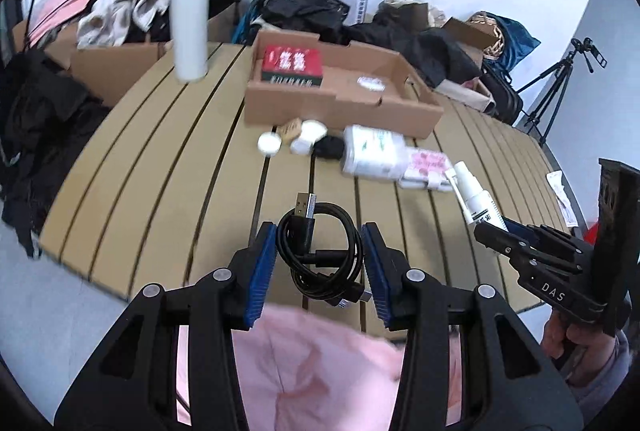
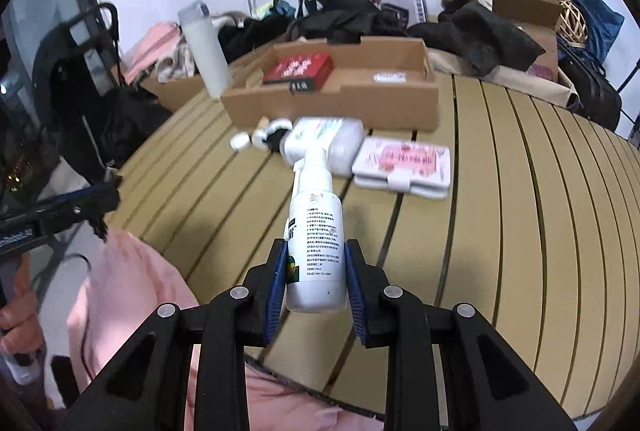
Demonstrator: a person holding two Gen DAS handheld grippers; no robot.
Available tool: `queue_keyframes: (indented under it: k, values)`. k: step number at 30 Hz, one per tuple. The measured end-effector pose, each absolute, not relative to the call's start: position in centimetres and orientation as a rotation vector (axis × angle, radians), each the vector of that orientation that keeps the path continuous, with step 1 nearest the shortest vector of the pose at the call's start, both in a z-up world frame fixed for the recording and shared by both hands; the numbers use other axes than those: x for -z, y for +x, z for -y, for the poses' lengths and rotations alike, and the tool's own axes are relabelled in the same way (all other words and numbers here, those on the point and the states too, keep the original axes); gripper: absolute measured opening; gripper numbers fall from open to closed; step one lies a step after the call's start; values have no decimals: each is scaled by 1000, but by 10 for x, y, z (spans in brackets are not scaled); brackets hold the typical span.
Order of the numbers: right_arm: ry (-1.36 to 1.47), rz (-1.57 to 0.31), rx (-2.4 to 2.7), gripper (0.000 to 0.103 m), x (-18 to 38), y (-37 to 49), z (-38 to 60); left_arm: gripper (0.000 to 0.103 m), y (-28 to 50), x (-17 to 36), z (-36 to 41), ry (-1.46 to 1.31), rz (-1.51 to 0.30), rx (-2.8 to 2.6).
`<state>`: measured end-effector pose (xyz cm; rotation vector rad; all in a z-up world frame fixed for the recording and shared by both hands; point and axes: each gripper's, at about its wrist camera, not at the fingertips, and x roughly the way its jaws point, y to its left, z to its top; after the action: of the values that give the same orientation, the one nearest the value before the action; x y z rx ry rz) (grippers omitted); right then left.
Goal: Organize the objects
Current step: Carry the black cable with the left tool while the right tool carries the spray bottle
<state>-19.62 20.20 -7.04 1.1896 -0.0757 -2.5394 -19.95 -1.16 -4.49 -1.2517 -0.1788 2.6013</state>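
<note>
Leftmost, our left claw (image 1: pixel 319 251) is clamped on a coiled black cable (image 1: pixel 320 255), its USB plug (image 1: pixel 305 206) pointing away from us, lifted over the slatted surface (image 1: pixel 160 159). Beyond it sits the cardboard tray (image 1: pixel 344 107) holding a red box (image 1: pixel 293 65). Further right, our right claw (image 2: pixel 316 271) is clamped on the lower body of a white spray bottle (image 2: pixel 316 231), its long axis running along the fingers, nozzle pointing away toward the tray, above the surface.
</note>
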Motion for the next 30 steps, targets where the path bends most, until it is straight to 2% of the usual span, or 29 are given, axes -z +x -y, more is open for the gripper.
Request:
queue_keyframes:
  k: [5,9,13,19,21,22,24,26,29,30]
  values:
    - [1133,145,2508,30,40,-262,-201,39,-293,18,15,-1265,170,-2572]
    - [1150,162,2471,30,33,-347,-190,39,-381,32,16,-1394,162,-2521]
    - [1292,220,2387,30,58,-433,-179,39,-443,63,14,-1542,161,-2456]
    - [1444,66,2173,31,108,-502,-135,41,-486,97,6,-1621,89,-2464]
    - [1478,52,2088,31,120,-515,-125,47,-491,102,8,-1624,107,-2476]
    - [1498,50,2044,31,126,-517,-121,57,-492,104,10,-1629,119,-2477]
    - [1541,13,1957,33,137,-522,-110,59,-492,104,13,-1625,143,-2469]
    - [1553,-51,1982,39,139,-520,-105,66,-485,95,16,-1617,118,-2475]
    - [1524,-24,2021,50,126,-514,-112,76,-476,74,22,-1587,67,-2542]
    - [1514,-19,2038,57,119,-510,-115,78,-473,69,24,-1583,63,-2553]
